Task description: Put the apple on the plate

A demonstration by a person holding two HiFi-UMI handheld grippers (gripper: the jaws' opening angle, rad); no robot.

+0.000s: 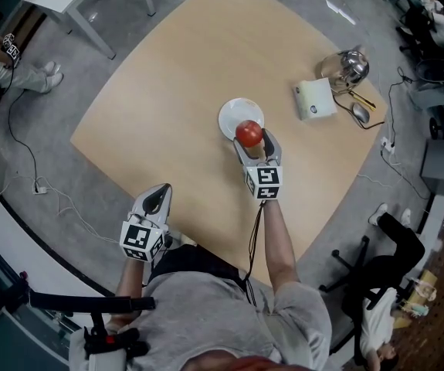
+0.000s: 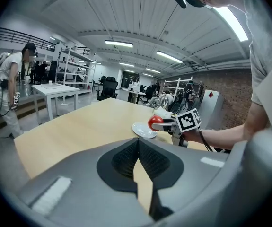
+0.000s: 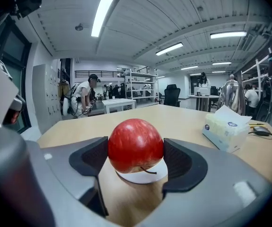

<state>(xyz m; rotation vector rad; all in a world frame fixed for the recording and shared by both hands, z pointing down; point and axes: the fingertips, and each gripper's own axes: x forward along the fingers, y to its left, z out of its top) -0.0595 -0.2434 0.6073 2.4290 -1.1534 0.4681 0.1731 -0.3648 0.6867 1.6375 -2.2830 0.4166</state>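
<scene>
"What's the left claw (image 1: 160, 193) doing, down at the bench (image 1: 167, 91) edge?"

"Nothing much. Its jaws are pressed together with nothing between them. It's parked near the person's body, out of the way, I'd guess."

"And in the middle?"

"There's the white plate (image 1: 232, 114). Above its near rim is the apple (image 1: 248, 133), clamped in the right claw (image 1: 251, 139) with a pad on each flank."

"Is it down yet?"

"It doesn't look it. The plate shows beneath the apple, which seems to hang just above. Holding it by the sides leaves its underside free to land, I reckon."

"And further right?"

"A tissue box (image 1: 315, 99) and a metal kettle (image 1: 349, 66), well apart from the plate. Neither is in the way."
</scene>
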